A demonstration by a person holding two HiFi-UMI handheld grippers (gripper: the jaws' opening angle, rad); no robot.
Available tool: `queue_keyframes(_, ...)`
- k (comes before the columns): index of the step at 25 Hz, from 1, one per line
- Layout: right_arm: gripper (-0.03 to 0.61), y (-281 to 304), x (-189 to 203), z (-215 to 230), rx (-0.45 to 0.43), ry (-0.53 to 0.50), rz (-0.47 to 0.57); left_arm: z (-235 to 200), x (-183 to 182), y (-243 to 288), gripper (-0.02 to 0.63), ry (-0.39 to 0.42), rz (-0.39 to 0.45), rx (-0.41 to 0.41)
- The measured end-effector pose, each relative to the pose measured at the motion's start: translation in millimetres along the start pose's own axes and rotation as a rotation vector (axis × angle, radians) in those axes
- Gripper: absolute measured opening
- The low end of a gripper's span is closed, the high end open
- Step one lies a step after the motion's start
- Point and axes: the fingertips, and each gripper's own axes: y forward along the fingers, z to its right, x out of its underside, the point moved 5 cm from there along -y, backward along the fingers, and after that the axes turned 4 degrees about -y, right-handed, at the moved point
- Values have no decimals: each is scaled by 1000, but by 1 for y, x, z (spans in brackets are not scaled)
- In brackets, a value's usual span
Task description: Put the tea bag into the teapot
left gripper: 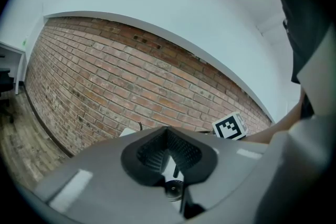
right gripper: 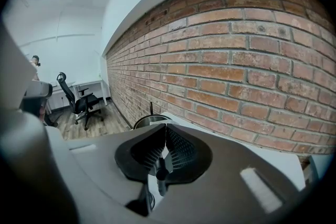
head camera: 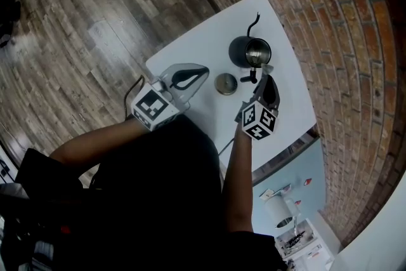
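Both grey hand-held grippers (left gripper: 168, 130) (right gripper: 166, 127) carry black ribbed pads (left gripper: 150, 152) and black-and-white marker cubes (head camera: 152, 106).

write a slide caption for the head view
Right gripper shut beside the open black teapot on a white table, lid lying apart, left gripper nearby.

White table, red brick, grey-brown wood.

The table (head camera: 209, 41) is plain white. The teapot (head camera: 249, 51) is matt black outside and shows silvery metal inside, and the lid (head camera: 226, 83) beside it is dull silver-grey. The brick wall (head camera: 342, 41) is red-brown with pale mortar lines in a running pattern. The floor (head camera: 76, 22) is streaky grey-brown planks. The left gripper (head camera: 204, 71) and right gripper (head camera: 265, 77) are pale grey with black ribbed pads, and each carries a cube of black-and-white square markers. The office chair (right gripper: 79, 102) is black.
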Motion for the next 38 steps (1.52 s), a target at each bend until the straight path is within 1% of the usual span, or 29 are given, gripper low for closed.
queue_keyframes(11, 8, 10, -4, -9, -20, 20, 3, -1, 3, -1, 0, 6, -14, 8)
queue_keyframes(15, 8, 14, -6, -11, -24, 23, -2, -3, 3, -2, 0, -8, -17, 20)
queue_keyframes(31, 8, 24, -6, -16, -35, 23, -17, -6, 7, 0, 0, -34, -23, 20)
queue_keyframes(38, 22, 28, -3, -18, -70, 35, -17, -4, 9, -2, 0, -27, -29, 9)
